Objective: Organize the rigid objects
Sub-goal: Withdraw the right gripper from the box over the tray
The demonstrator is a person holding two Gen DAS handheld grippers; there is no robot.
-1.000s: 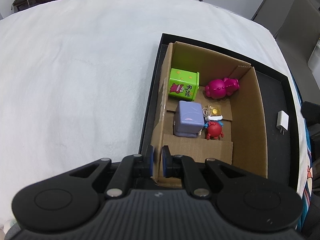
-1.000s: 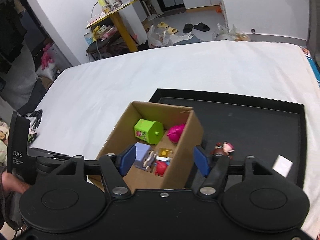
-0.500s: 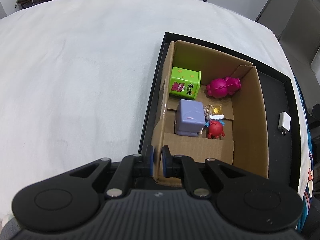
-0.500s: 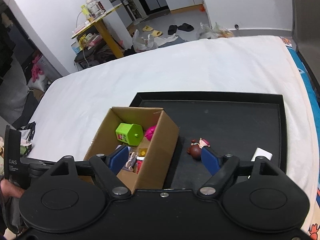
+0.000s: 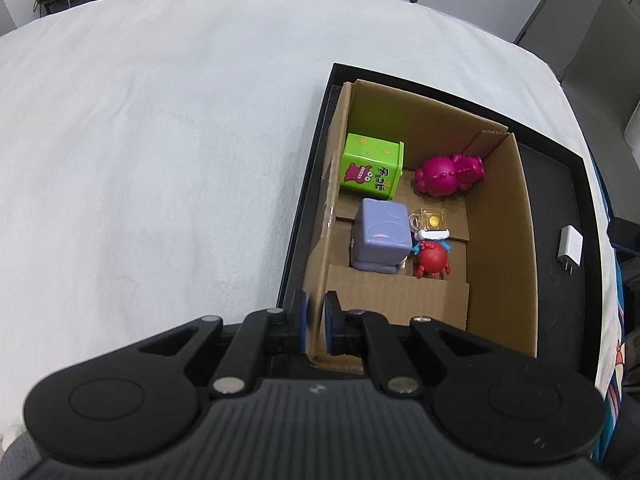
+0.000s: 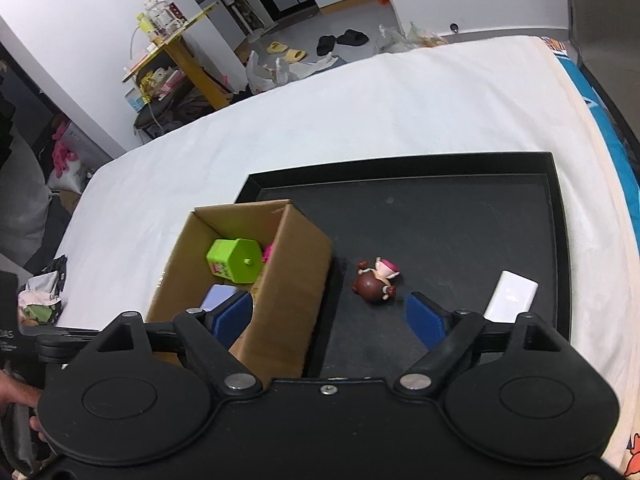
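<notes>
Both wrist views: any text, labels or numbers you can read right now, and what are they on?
"チョコビ", as best I can read it: on the front of the green box inside the cardboard box.
White letters on the black device at the right wrist view's left edge: cut off, unreadable.
Small mark on the cardboard box's rim in the right wrist view: too small to read.

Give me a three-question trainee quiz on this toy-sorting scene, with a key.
1. True or false: the left gripper is shut on the cardboard box wall.
2. Which item lies on the black tray outside the box? A) green cube toy B) brown pig-like figure C) magenta figure
3. Fill in: the right gripper is ____.

Key: 1 true; 2 B; 3 open.
</notes>
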